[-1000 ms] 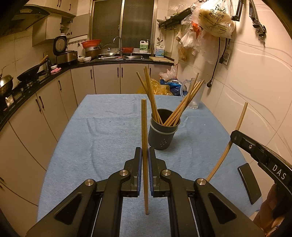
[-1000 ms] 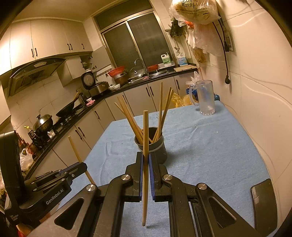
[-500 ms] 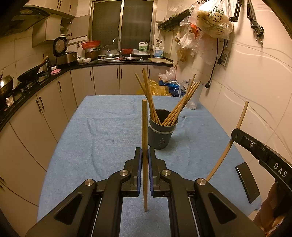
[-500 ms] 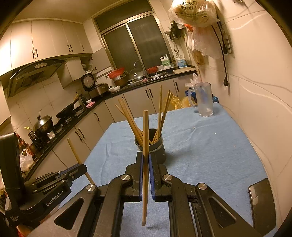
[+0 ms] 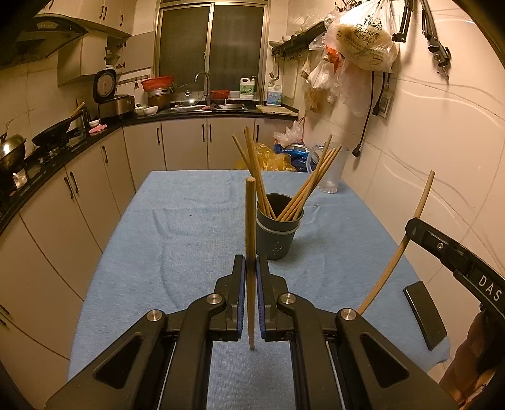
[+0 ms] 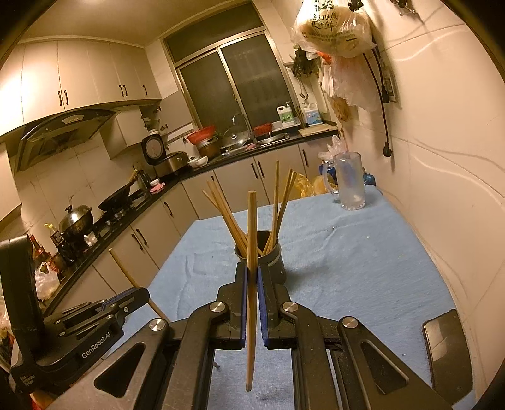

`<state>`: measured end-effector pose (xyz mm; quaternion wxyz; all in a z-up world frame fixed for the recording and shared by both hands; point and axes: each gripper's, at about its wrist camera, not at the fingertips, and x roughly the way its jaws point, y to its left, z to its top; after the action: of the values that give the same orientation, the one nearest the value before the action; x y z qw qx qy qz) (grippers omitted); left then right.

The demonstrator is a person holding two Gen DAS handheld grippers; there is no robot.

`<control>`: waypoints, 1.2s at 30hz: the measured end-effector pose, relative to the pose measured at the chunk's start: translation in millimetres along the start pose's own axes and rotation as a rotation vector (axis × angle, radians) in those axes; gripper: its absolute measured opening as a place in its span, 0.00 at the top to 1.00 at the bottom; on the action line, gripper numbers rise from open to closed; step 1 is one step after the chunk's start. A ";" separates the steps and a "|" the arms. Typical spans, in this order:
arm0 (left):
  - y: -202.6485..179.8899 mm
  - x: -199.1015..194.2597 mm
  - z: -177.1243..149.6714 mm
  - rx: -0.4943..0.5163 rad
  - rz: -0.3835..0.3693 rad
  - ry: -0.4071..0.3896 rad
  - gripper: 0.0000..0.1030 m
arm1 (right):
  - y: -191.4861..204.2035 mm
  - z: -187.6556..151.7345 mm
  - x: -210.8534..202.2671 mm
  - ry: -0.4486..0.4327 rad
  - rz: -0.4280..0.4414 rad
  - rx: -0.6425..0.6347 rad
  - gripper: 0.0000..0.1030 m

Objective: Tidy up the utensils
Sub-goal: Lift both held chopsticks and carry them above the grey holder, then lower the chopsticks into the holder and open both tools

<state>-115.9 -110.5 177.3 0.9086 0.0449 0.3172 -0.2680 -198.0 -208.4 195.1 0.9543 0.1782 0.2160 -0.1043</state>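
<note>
Several wooden chopsticks (image 5: 262,183) lean inside a dark round cup (image 5: 277,231); each gripper's fingers, left gripper (image 5: 250,268) and right gripper (image 6: 252,277), clamp one upright chopstick.

Warm dim light filled the kitchen. Pale cabinets (image 5: 186,145) ran under a black counter (image 5: 202,113); a dark window (image 5: 211,47) stood above the sink (image 5: 227,106). White tiled wall (image 5: 442,132) bordered the table's right edge.

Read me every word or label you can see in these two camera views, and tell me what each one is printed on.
"DAS", cut off at the frame edge: on the right gripper body.
"GenRobot.AI": on the left gripper body.
Small white print lower on that body: too small to read.
Chinese print on the hanging plastic bag: too blurred to read.
Detergent bottle labels: too small.
</note>
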 end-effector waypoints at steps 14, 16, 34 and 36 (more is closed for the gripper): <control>1.0 -2.9 -1.7 0.004 0.002 -0.004 0.94 | 1.9 5.8 -5.2 -0.015 -0.010 -0.006 0.93; 1.2 -2.4 -1.1 0.006 0.003 -0.001 0.94 | 2.1 9.5 -4.9 -0.018 -0.010 -0.007 0.93; 19.5 12.4 61.6 -0.026 -0.054 -0.002 0.94 | -3.5 69.6 19.9 -0.060 -0.038 0.009 0.93; 18.7 11.5 75.1 -0.027 -0.058 -0.021 0.94 | -3.5 79.6 23.5 -0.072 -0.042 0.012 0.93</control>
<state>-57.2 -118.8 228.4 0.9044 0.0205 0.3121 -0.2903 -148.4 -245.1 250.5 0.9580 0.1756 0.1845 -0.1321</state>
